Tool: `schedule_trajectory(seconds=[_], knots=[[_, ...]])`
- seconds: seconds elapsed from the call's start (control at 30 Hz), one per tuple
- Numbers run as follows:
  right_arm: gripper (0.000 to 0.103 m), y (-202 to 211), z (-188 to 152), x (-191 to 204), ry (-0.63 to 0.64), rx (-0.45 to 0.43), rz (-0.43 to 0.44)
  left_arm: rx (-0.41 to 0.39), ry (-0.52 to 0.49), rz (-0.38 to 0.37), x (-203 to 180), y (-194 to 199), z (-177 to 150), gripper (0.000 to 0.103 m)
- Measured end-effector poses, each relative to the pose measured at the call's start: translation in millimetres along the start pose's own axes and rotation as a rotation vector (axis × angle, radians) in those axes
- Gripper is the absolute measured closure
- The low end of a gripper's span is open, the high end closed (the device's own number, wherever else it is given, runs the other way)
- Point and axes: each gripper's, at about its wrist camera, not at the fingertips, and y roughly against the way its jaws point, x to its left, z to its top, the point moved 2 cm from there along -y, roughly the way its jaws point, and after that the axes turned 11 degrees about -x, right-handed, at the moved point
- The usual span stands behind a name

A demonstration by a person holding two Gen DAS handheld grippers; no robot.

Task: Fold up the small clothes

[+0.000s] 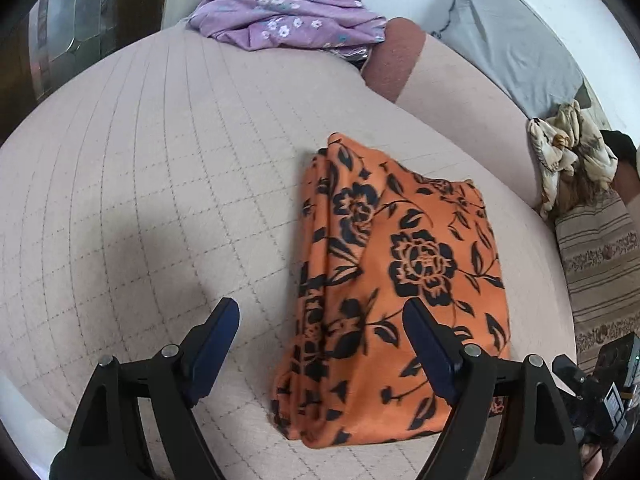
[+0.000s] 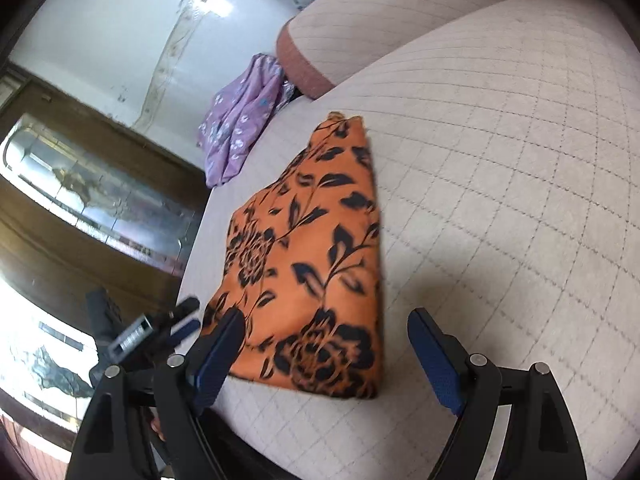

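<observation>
Ahead of the left gripper, in the left wrist view, the orange floral cloth lies on the quilted bed cover. Its fingers are spread wide and hold nothing. The cloth is already folded into a long packet, and its long axis runs away from the fingers, from a near end beside the right finger to a narrow far tip. The left edge of the packet, thick with stacked layers, falls in the gap between the two fingers; the flat body of it spreads off past the right finger. The left finger stands over bare cover, apart from the cloth. Far beyond the fingers, a purple flowered garment lies bunched at the far edge of the bed, and a cream patterned cloth sits crumpled well off to the right.

From the right wrist view, the same orange floral cloth lies ahead and to the left of the right gripper, whose fingers are likewise spread and empty. The packet's near end sits between the fingers, crowding the left one, which overlaps its near corner in this view; whether it touches cannot be told. The right finger is over bare cover. The long axis runs away and slightly leftward to a pointed far tip. The left gripper shows just beyond the left finger.

Both grippers look about equally close to the near end. A further fold would likely carry that near end toward the far tip, along the long axis.
</observation>
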Motion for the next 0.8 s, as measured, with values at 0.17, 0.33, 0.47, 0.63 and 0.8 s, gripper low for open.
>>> schedule_trajectory(seconds=[0.17, 0.33, 0.47, 0.63, 0.8], knots=[[0.017, -20.9, 7.5, -7.0, -0.024, 0.04, 0.013, 0.011, -0.032, -0.018, -7.9, -9.5, 1.1, 0.019], [0.017, -44.5, 20.3, -8.2, -0.036, 0.068, 0.01, 0.026, -0.014, -0.017, -4.6, -23.3, 10.8, 0.019], [0.017, -58.1, 28.4, -3.1, -0.018, 0.081, 0.017, 0.017, -0.042, -0.012, -11.9, -32.1, 21.3, 0.019], [0.017, -76.0, 36.5, 0.8, 0.001, 0.101, 0.01, 0.035, -0.046, -0.011, -18.2, -46.4, 25.3, 0.019], [0.017, -87.4, 37.6, 0.8, 0.004, 0.116, 0.016, 0.061, -0.064, -0.015, -23.1, -59.7, 22.0, 0.019]])
